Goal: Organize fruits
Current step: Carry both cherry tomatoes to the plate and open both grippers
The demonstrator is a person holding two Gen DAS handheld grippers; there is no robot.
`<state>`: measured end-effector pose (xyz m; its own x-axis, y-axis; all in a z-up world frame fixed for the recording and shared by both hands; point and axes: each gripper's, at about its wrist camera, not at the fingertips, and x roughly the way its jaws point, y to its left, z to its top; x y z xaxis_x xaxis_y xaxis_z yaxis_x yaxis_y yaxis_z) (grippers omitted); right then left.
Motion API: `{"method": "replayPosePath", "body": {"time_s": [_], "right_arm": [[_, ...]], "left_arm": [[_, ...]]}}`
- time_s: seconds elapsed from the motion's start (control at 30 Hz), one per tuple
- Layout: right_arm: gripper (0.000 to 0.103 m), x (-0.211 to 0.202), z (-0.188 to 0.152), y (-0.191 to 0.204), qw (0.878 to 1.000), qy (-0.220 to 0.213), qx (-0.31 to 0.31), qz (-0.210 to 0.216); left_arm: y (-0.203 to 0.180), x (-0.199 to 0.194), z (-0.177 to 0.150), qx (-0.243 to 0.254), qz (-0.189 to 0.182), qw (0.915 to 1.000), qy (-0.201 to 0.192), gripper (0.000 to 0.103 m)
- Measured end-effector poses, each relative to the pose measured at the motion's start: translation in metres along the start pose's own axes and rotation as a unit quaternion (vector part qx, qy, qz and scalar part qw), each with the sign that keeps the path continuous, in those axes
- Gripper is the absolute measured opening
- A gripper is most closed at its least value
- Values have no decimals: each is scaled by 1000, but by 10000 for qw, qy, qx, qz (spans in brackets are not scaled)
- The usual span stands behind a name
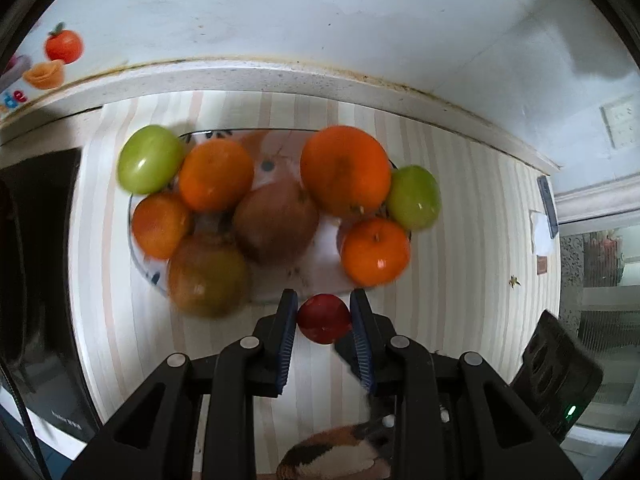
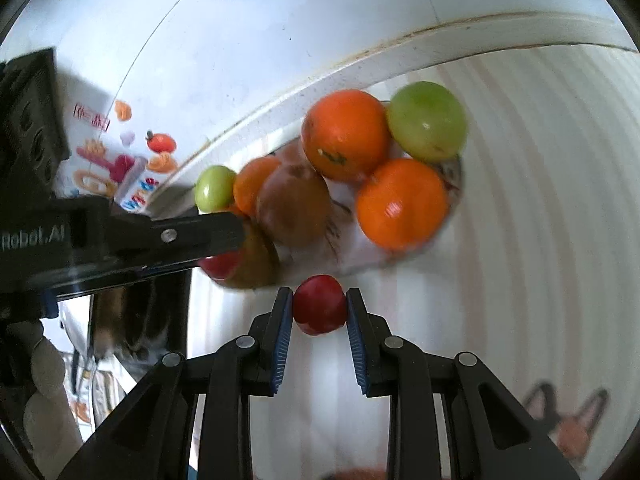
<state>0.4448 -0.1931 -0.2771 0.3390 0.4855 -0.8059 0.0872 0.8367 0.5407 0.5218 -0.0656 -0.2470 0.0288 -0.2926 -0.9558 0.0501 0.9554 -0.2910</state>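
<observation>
My left gripper (image 1: 324, 318) is clamped on a small red fruit (image 1: 325, 319), its blue pads pressing both sides. On the left wrist view that fruit sits at six o'clock from the plate (image 1: 280, 280), just off its near rim, above the striped cloth (image 1: 460, 240).

My right gripper (image 2: 319, 311) is likewise closed on a second red fruit (image 2: 320, 310), held between its pads just off the plate's near edge.

The plate is piled up. In the left wrist view I see a big orange (image 1: 345, 171) at one o'clock, a smaller one (image 1: 375, 251) at four o'clock, another orange (image 1: 216, 175) at eleven o'clock and a fourth (image 1: 160, 226) at nine o'clock. A brown fruit (image 1: 276, 220) lies in the middle, touching the oranges around it. A greenish-brown fruit (image 1: 208, 274) sits at seven o'clock, overhanging the rim. One green fruit (image 1: 150, 165) perches at ten o'clock on the rim, and another (image 1: 414, 197) at three o'clock, pressed against the big orange.

The picture is blurred, so fine detail on the fruit is beyond me.

In the right wrist view the left gripper comes in from nine o'clock, its fruit showing under the black finger by the plate. A black box (image 1: 556, 376) with a green light stands at four o'clock in the left wrist view, well apart from the plate.
</observation>
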Motion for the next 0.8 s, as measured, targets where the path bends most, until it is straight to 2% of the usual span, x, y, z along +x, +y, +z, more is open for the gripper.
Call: {"method": "replayPosePath", "body": {"time_s": [0.13, 0.37, 0.5, 0.53, 0.6, 0.7, 0.77, 0.8], "right_arm": [[29, 18, 7, -1, 9999, -12, 104, 53], [31, 35, 12, -16, 9990, -11, 423, 173], [57, 34, 13, -18, 9983, 4, 523, 243], [60, 34, 13, -18, 9984, 42, 512, 252], [73, 31, 13, -18, 9986, 58, 509, 157], [79, 27, 11, -17, 9985, 160, 519, 59], [87, 17, 7, -18, 9983, 214, 536, -102], [91, 14, 7, -19, 9982, 219, 526, -209]], "left_arm": [[5, 16, 16, -12, 10, 9996, 268, 25], [-2, 33, 15, 78, 229, 9991, 347, 28], [-8, 32, 17, 196, 410, 9987, 250, 34], [-8, 30, 16, 197, 419, 9986, 239, 37], [-6, 25, 15, 215, 453, 9986, 159, 39], [-4, 15, 9, 211, 508, 9985, -2, 59], [2, 4, 3, 172, 537, 9983, -139, 76], [5, 0, 0, 176, 594, 9979, -211, 79]]}}
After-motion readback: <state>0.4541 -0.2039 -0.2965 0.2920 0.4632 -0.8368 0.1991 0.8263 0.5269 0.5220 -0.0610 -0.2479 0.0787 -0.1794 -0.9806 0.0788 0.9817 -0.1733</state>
